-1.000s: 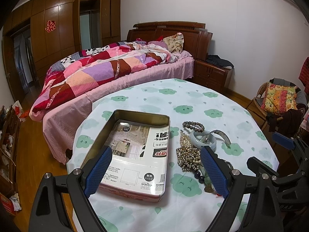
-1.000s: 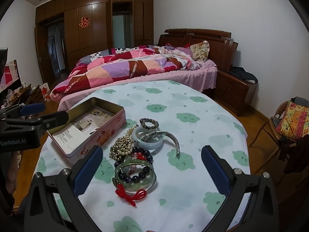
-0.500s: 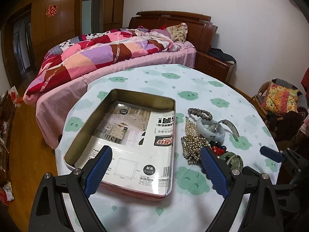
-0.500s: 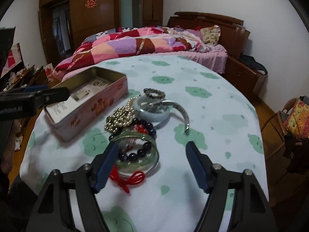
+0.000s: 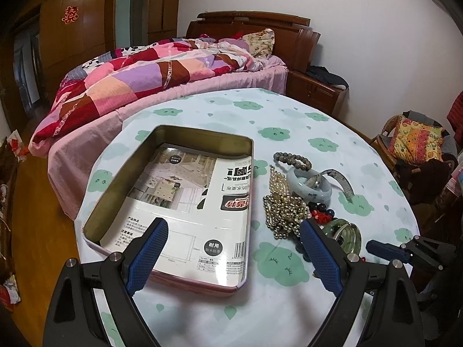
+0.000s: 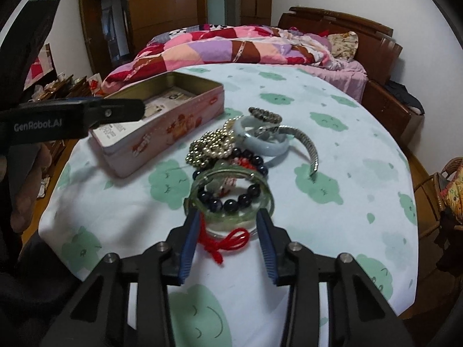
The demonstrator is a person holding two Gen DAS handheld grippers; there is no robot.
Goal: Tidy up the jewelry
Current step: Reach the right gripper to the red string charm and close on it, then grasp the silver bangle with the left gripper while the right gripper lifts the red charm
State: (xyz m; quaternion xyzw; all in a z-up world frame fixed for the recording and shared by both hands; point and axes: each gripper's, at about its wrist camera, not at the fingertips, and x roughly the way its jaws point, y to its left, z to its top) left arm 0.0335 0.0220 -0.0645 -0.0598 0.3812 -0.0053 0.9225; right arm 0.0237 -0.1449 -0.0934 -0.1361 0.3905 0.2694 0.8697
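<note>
A pile of jewelry lies on the table: a green glass bangle (image 6: 231, 202) nearest me, dark bead bracelet (image 6: 228, 202) inside it, red cord (image 6: 225, 241), gold bead necklace (image 6: 211, 146), pale jade bangle (image 6: 266, 144), metal watch band (image 6: 306, 144). An open pink tin (image 6: 162, 127) with a printed paper inside stands to the left. My right gripper (image 6: 228, 219) is partly closed, its pads flanking the green bangle's near edge; contact is unclear. My left gripper (image 5: 234, 231) is open and empty over the tin's (image 5: 173, 202) near end, with the pile (image 5: 289, 208) to its right.
The round table (image 6: 347, 202) has a white cloth with green clouds. A bed with a patchwork quilt (image 5: 150, 81) lies beyond it. A wicker chair with a cushion (image 5: 413, 141) stands at the right. The left gripper's body (image 6: 58, 121) reaches in at left.
My right gripper moved forward and down to the green bangle and narrowed its fingers around it. My left gripper moved closer over the tin and stayed open.
</note>
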